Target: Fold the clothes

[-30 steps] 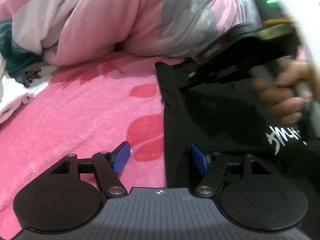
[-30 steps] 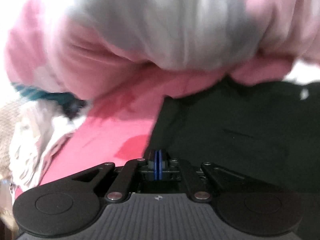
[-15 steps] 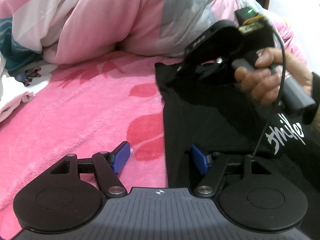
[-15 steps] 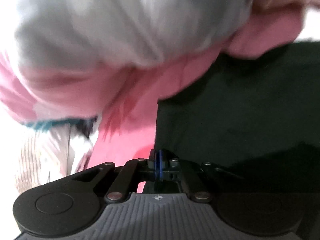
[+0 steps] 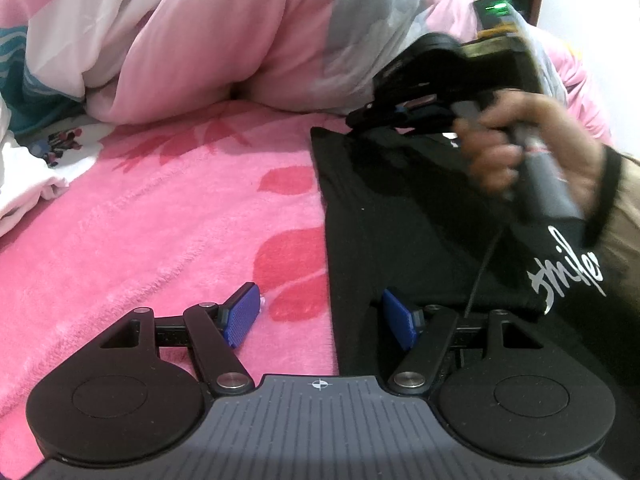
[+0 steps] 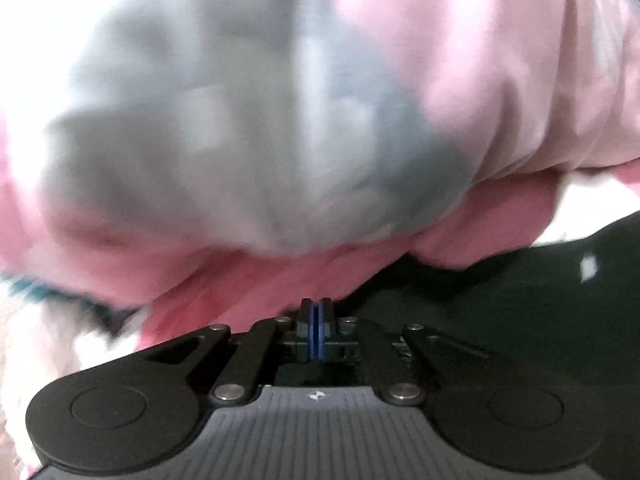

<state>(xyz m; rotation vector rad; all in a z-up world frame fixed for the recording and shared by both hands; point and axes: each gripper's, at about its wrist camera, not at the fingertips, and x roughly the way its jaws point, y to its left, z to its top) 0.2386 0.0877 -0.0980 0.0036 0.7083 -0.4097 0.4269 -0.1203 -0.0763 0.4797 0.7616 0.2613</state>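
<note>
Left wrist view: left tongs stand wide, nothing between the blue pads. They straddle the left edge of the black shirt, one pad over the pink blanket, the other over black cloth. Shirt lies flat on the bed, white lettering near its right side. A hand holds the right tongs at the shirt's far corner, just below the pink-grey duvet; image blurred there, contact unclear.

Right wrist view: right tongs closed, pads together, no cloth visible between them. Duvet fills the frame, blurred. Shirt at lower right, blanket beside it.
</note>
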